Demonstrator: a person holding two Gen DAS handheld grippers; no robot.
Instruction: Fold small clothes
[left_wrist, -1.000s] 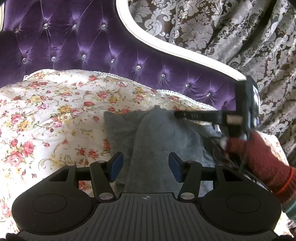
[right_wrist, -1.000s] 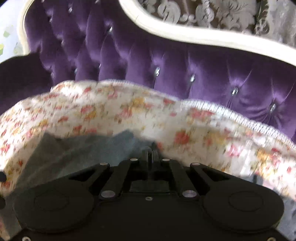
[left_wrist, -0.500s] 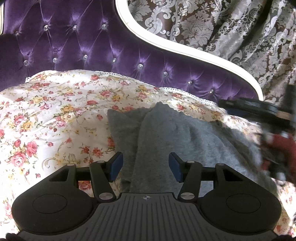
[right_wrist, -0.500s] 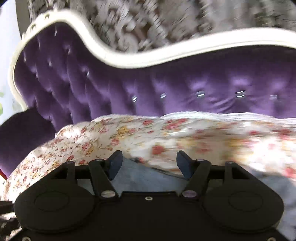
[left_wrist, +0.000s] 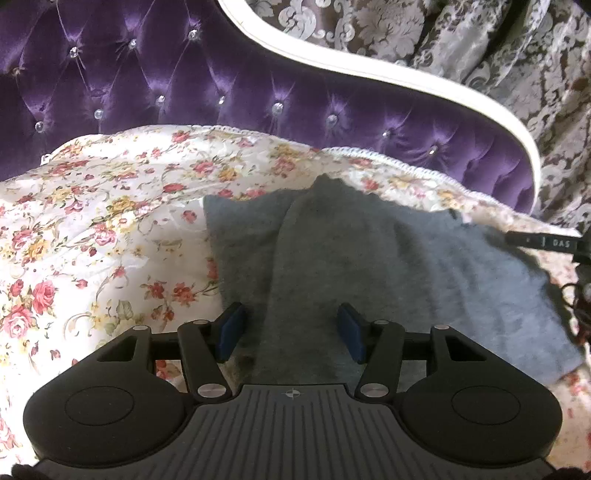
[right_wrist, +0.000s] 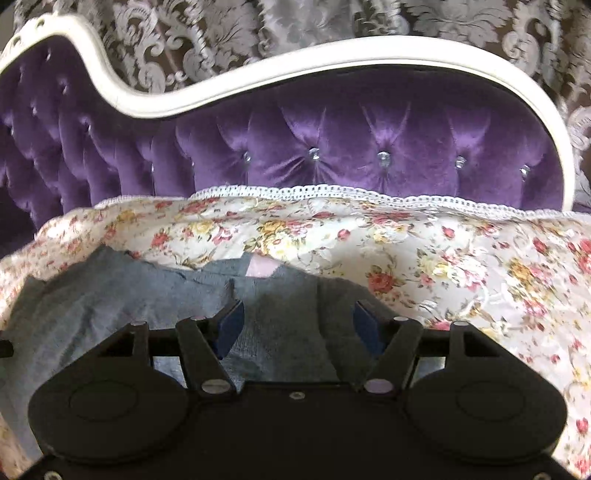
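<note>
So on the left it's mostly the flowery quilt (left_wrist: 92, 229), with one grey garment (left_wrist: 332, 258) lying flat on it, roughly centre in the left wrist view. It looks folded over itself, a darker strip running down the middle, but I can't tell what kind of garment it is. Its near edge is hidden under the left gripper (left_wrist: 290, 330), whose jaws sit apart above the cloth, not pinching anything. Far right in that view, a dark bar with lettering pokes in and gets cut off by the frame.

The right gripper (right_wrist: 299, 326) has just been opening its jaws; grey cloth lies under the gap, the pads aren't pressing it. A small pale patch (right_wrist: 260, 266) shows at the garment's far edge, hard to make out. Behind everything: one purple tufted headboard (right_wrist: 351, 140), patterned curtain (right_wrist: 295, 26) above.
</note>
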